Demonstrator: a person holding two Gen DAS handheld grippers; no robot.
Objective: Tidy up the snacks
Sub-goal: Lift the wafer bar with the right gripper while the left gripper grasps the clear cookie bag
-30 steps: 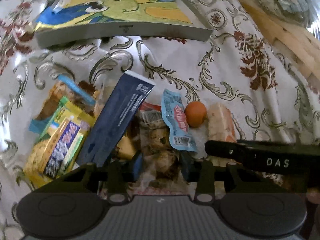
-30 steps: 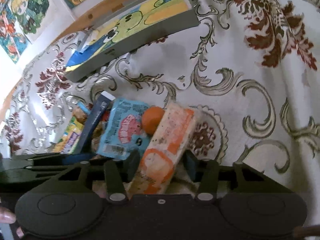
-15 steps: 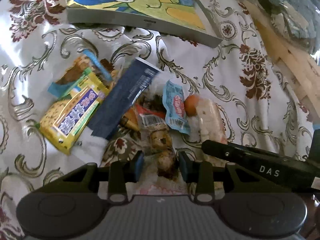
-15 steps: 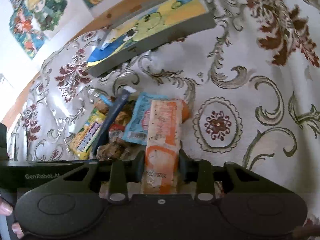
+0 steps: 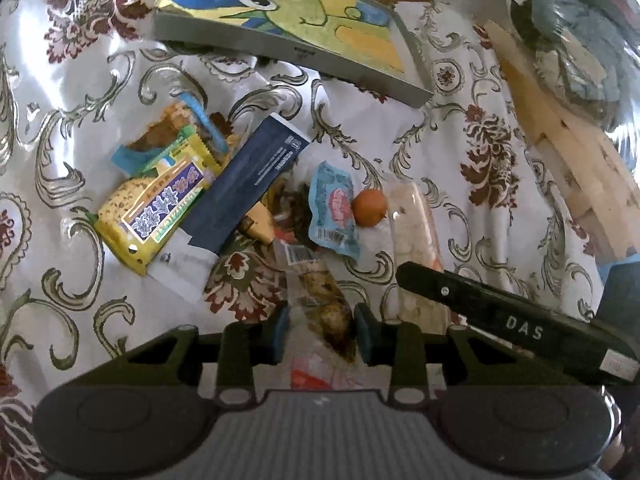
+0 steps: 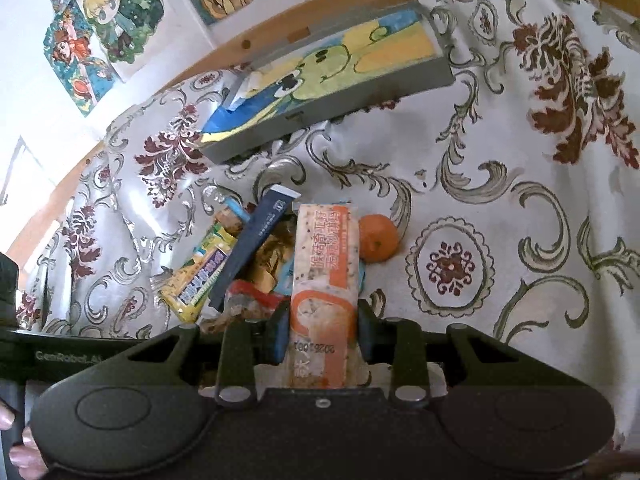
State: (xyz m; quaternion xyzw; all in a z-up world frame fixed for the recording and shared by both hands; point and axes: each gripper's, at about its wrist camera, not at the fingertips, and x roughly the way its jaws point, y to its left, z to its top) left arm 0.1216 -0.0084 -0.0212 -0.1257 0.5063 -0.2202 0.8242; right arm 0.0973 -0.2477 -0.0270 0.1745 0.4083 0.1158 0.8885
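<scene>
Both grippers are lifting snacks from the pile near the grey tray (image 6: 332, 92): the right gripper (image 6: 322, 330) has its jaws clenched on the orange-and-white packet (image 6: 324, 272), the left gripper (image 5: 322, 330) has jaws closing on a clear-wrapped brown snack (image 5: 320, 292), and next each likely needs carrying to the tray.

My left hand-held gripper (image 5: 320, 330) points steeply down w/ jaws closing on a clear snack pack (image 5: 320, 292), while my right hand-held gripper (image 6: 322, 332) angles down, clamped on an orange-white pack (image 6: 324, 276).

Both tongs, left tongs (image 5: 322, 330) and right tongs (image 6: 322, 330), are black with blue pads (image 5: 282, 330); white "DAS" lettering marks one arm.
</scene>
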